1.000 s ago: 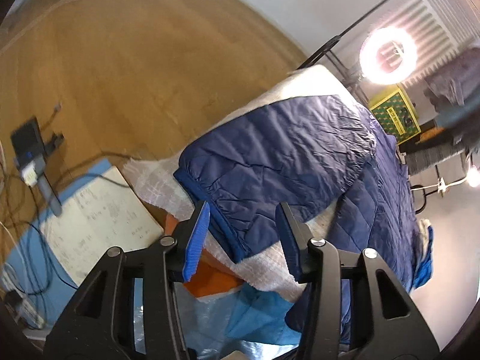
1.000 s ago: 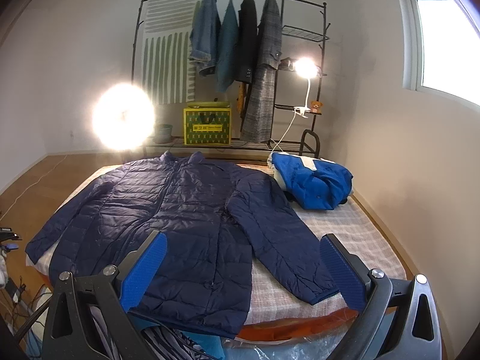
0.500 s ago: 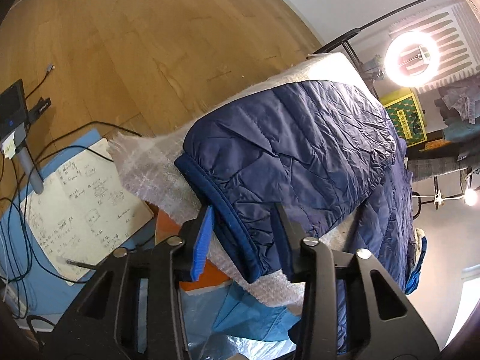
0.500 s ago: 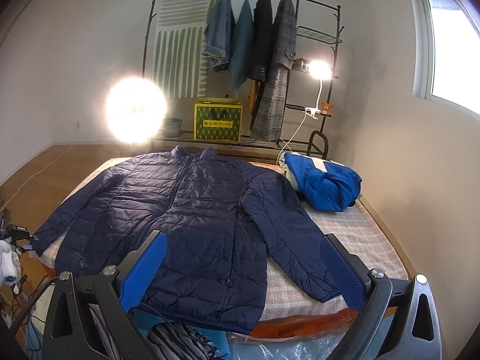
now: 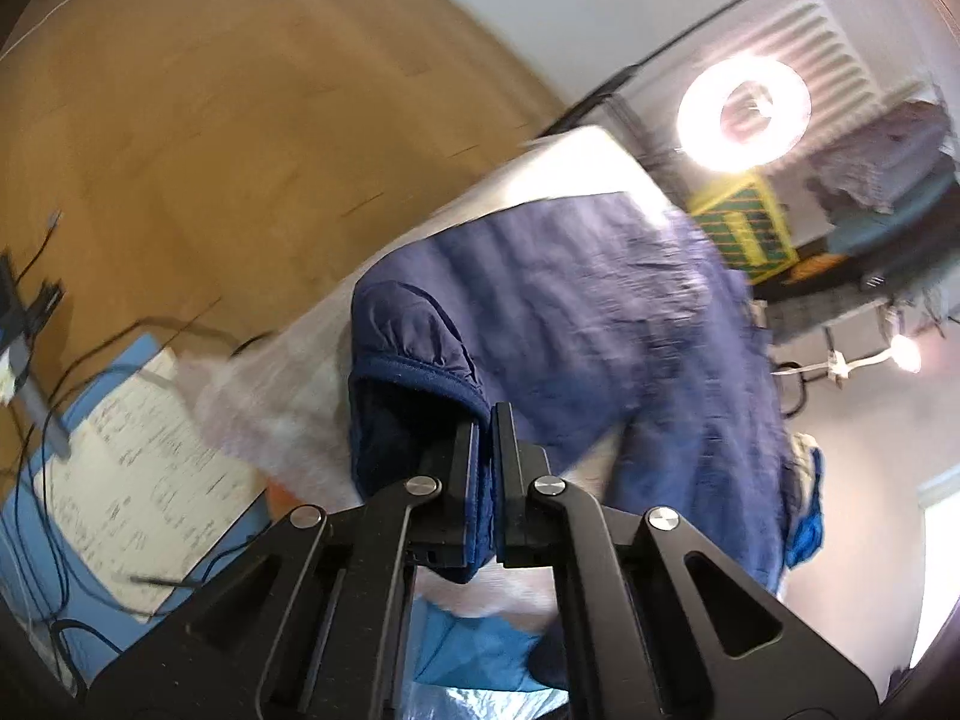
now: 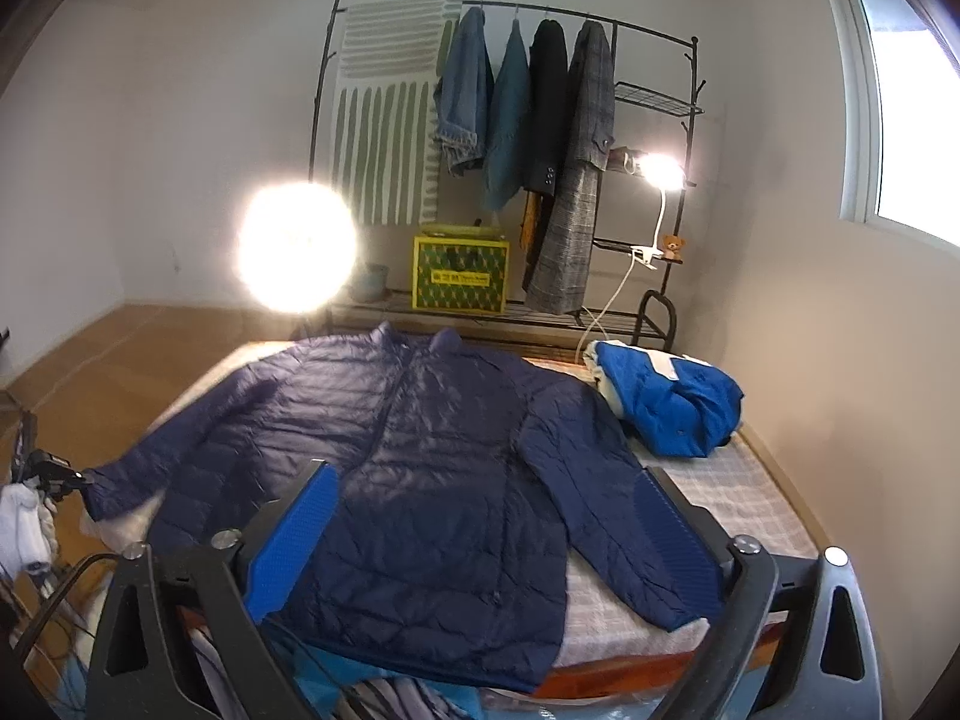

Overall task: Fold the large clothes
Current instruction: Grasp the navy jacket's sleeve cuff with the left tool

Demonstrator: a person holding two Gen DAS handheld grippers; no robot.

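the left gripper (image 5: pixel 485 420) sits at six o'clock in its own view with its black jaws pressed together on the ribbed cuff (image 5: pixel 420 369) of the dark navy quilted puffer jacket (image 6: pixel 432 468), the sleeve end bunched up and lifted off the bed's edge. in the right wrist view the right gripper (image 6: pixel 486 516) is low at six o'clock, its blue-padded jaws spread wide and closing slightly, with nothing pinched between them; the jacket's hem and front only lie beyond them. the jacket is spread face up across the pale checked bed (image 6: pixel 750 486), collar toward twelve o'clock, one sleeve running to four o'clock and the other out to nine o'clock, where the cuff is raised. a bright blue and white padded garment (image 6: pixel 666 402) lies crumpled on the bed at three o'clock, just beside the jacket's shoulder. down at eight o'clock in the left view, an open notebook with handwriting (image 5: pixel 144 480) rests on the wooden floor (image 5: pixel 210 120) among black cables. farther back, at twelve o'clock, a yellow and green patterned box (image 6: pixel 461 273) stands under a black metal clothes rack (image 6: pixel 600 24) hung with coats, with a glaring ring light (image 6: pixel 297 249) at ten o'clock.
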